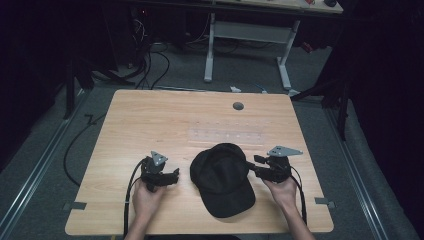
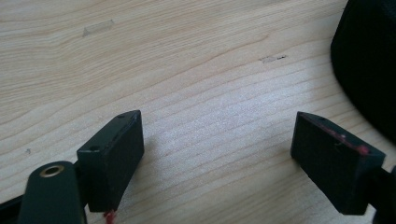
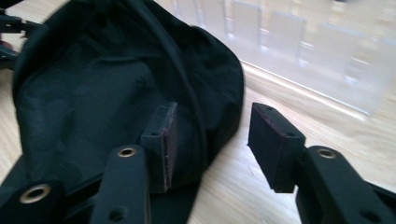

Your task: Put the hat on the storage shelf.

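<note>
A black cap (image 1: 222,177) lies on the wooden table (image 1: 150,115) near its front edge, brim toward the person. My right gripper (image 1: 251,166) is at the cap's right side. In the right gripper view it (image 3: 212,112) is open and straddles the cap's (image 3: 93,93) edge, with one jaw over the dark fabric and the other over bare wood. My left gripper (image 1: 176,176) sits just left of the cap, apart from it. In the left gripper view it (image 2: 217,119) is open wide over bare wood, with the cap (image 2: 369,70) at the right edge.
A translucent taped strip (image 1: 225,136) lies flat on the table behind the cap, and a round grommet (image 1: 238,106) sits near the far edge. Beyond the table stand a white-legged desk (image 1: 250,35) and floor cables (image 1: 150,65).
</note>
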The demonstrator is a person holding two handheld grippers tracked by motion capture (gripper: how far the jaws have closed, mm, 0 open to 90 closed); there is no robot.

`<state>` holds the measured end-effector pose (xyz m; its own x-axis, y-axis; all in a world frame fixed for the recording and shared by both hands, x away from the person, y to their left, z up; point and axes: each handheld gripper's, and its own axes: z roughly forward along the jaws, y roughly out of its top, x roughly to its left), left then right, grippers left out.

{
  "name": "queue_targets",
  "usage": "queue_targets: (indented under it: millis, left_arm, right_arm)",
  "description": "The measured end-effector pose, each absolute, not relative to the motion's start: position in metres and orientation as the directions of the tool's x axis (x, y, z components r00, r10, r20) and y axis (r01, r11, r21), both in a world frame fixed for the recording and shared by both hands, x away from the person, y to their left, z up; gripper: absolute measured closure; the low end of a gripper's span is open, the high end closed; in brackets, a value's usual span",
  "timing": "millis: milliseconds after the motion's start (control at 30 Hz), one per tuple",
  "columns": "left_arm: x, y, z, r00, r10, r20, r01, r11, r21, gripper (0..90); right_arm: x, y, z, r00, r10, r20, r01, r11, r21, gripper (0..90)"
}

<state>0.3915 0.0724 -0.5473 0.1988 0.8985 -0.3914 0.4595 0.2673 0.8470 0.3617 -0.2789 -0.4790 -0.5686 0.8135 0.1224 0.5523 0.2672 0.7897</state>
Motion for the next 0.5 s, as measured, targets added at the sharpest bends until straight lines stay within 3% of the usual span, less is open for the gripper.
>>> queue_targets:
  millis: [500]
  left_arm:
    - [0.391,0.072,-0.547,0.2,0.899,-0.389,0.459,0.265,0.848,17.6]
  right_arm:
    - [0.386,-0.256,-0.476,-0.611,0.784,0.108,0.568,0.339,0.75,56.8]
